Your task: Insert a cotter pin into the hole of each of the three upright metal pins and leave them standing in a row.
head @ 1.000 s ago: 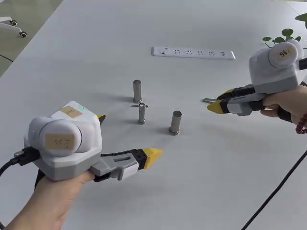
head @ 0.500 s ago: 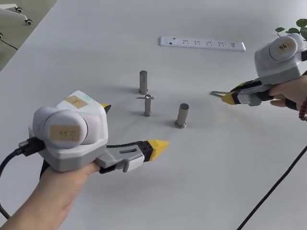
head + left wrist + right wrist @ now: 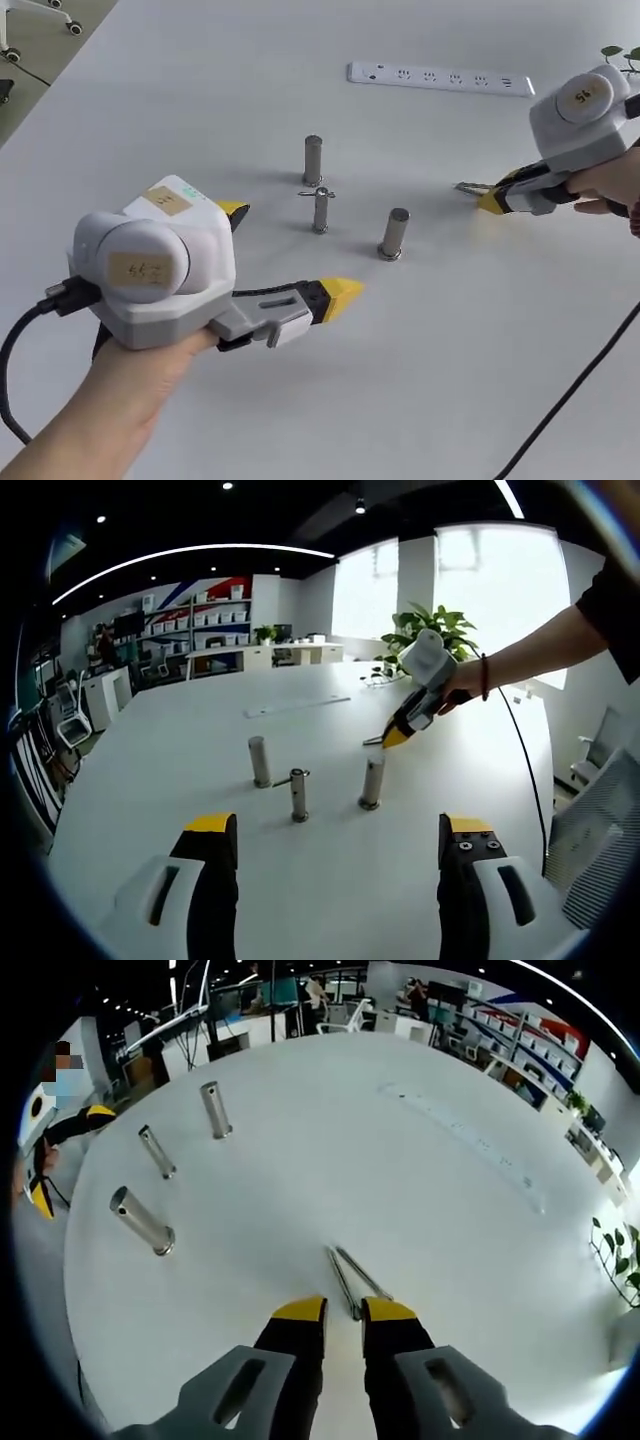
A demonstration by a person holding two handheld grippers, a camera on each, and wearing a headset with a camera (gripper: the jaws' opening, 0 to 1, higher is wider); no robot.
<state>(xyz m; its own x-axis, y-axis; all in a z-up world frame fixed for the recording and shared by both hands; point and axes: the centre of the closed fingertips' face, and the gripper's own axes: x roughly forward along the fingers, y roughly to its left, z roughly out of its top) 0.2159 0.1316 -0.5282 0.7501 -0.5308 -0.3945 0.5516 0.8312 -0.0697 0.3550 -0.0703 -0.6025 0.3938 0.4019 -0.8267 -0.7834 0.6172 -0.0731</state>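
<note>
Three upright metal pins stand in a slanted row mid-table: the far pin, the middle pin with a cotter pin through its top, and the near-right pin. My left gripper is open near the front left, with nothing between its jaws. In the left gripper view the pins stand ahead of the left gripper. My right gripper is to the right of the row, shut on a thin cotter pin that sticks out of its tips toward the row. The right gripper shows that cotter pin between its jaws.
A white power strip lies at the far side of the table. A potted plant stands at the far right edge. A black cable crosses the near right corner. Bare tabletop surrounds the pins.
The head camera has shifted, sliding the scene right and up. The right gripper with its cotter pin has sunk closer to the tabletop. The left gripper stays open and has hardly moved.
</note>
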